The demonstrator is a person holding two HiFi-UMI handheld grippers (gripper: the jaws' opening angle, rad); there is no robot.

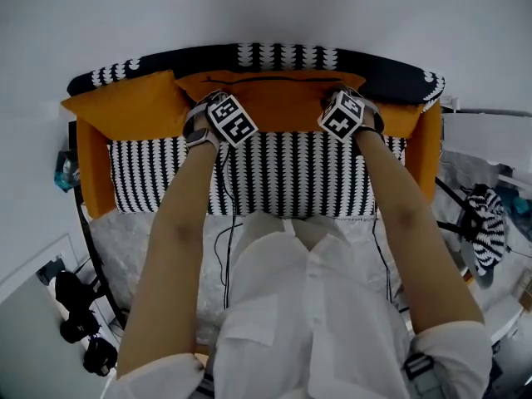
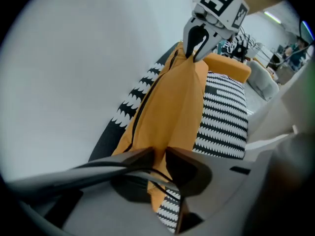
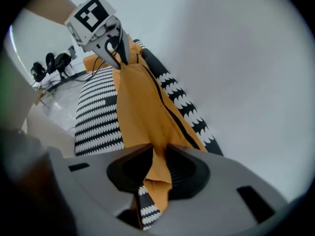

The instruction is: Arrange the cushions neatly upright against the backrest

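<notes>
Background stuff: plain white wall [image 1: 266, 7] up at 12 o'clock, some black gear [image 1: 75, 322] on the floor around 8, a small teal thing [image 1: 66, 171] at 9, and a black-and-white patterned something [image 1: 490, 223] around 3.

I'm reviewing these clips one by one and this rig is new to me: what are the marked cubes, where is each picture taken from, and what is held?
No robot here: a person holds a hand-held gripper in each hand; the marked cubes belong to them. The head view looks down from the person's head at a sofa. The other two views come from cameras on the left hand-held gripper and the right hand-held gripper. An orange cushion stands against the backrest; its top edge lies between both pairs of jaws, which stand slightly apart, so the grip looks loose. A second cushion sits left of it.
</notes>
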